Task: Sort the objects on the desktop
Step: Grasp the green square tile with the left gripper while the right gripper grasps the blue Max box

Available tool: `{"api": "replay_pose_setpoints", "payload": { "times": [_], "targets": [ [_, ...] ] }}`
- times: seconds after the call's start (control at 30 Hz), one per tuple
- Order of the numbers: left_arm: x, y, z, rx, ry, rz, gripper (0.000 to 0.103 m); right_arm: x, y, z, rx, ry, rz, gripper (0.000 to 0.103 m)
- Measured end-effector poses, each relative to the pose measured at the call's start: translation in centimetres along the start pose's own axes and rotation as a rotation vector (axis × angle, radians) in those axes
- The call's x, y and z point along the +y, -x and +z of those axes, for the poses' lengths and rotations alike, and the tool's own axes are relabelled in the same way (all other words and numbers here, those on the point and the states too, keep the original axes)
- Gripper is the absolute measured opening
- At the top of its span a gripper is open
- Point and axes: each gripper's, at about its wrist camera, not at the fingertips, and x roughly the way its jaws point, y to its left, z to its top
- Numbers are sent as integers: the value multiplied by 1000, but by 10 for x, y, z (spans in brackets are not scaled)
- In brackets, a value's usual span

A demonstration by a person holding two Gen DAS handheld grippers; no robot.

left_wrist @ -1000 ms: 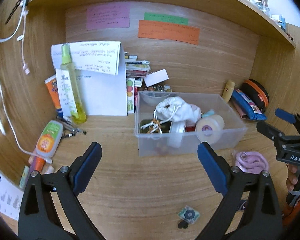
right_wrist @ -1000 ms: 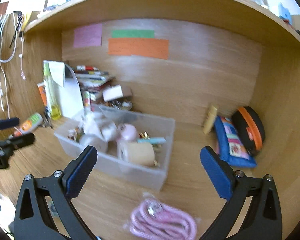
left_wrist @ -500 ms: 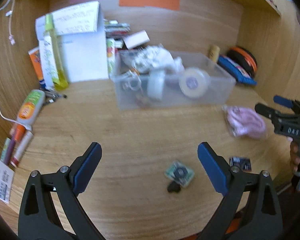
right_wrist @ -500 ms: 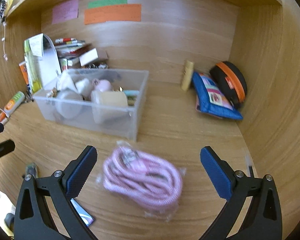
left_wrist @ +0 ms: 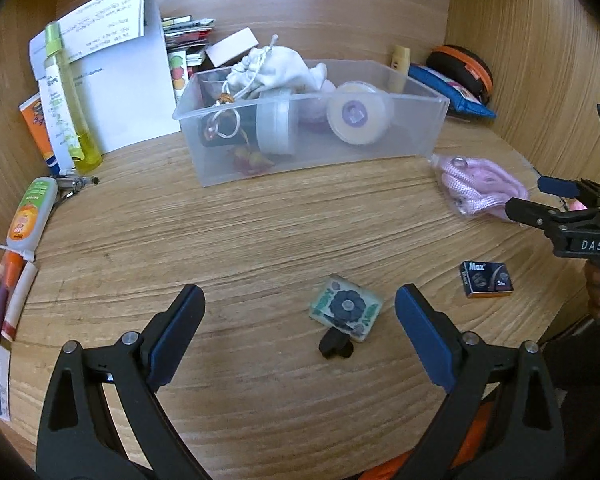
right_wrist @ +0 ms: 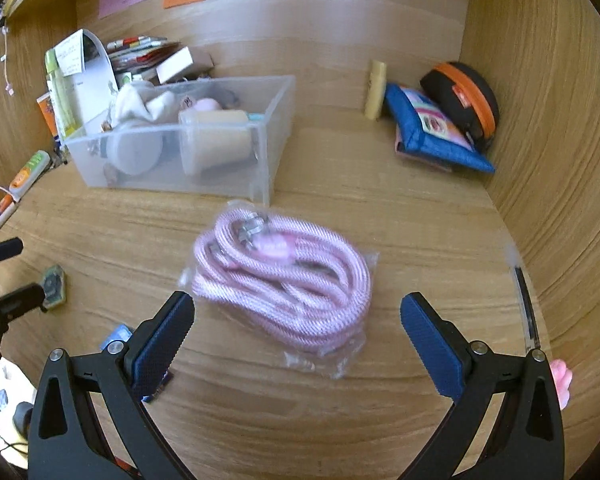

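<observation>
A bagged pink rope (right_wrist: 284,272) lies on the wooden desk, just ahead of my open right gripper (right_wrist: 296,332) and between its jaws' line. The rope (left_wrist: 480,192) sits right of the clear bin (left_wrist: 404,132). My open left gripper (left_wrist: 300,328) hovers low over a small green packet (left_wrist: 346,310) with a black piece (left_wrist: 334,348) beside it. A dark blue Max box (left_wrist: 486,279) rests to the right. The clear bin (right_wrist: 272,120) holds a white cloth bag (left_wrist: 272,68), tape rolls and small items.
A yellow spray bottle (left_wrist: 70,100), papers and tubes (left_wrist: 30,216) crowd the left wall. A blue pouch (right_wrist: 432,128) and a black-orange case (right_wrist: 464,100) lean in the back right corner. A thin pen (right_wrist: 526,308) lies near the right wall.
Both grippers have pulled back and tilted downward. The pink rope now fills the right view; the green packet and Max box came nearer in the left view.
</observation>
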Motion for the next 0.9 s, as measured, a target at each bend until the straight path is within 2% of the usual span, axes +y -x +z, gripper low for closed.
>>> {"api": "replay_pose_setpoints", "payload": {
  "times": [0.1,0.2,0.3,0.4,0.6,0.67,0.9],
  "targets": [
    [-3,-2,1,2,-16,-10,97,-6,-2,-2,30,-28,33,103],
    [-9,-1,1,-10,-48,-12,97,-3,1,-4,38,-41,122,103],
    [-14,0,1,-11,-80,-12,82,10,9,-10,20,7,193,102],
    [-15,-4,0,3,-91,-14,75,31,14,-17,12,79,223,100],
    [-12,-9,-4,14,-79,-24,68,65,12,-29,46,185,326,74],
    [-11,-12,-5,24,-71,-14,66,70,8,-31,61,197,327,64],
    [-8,-13,-7,-9,-42,-8,53,69,5,-35,67,199,327,58]
  ]
}}
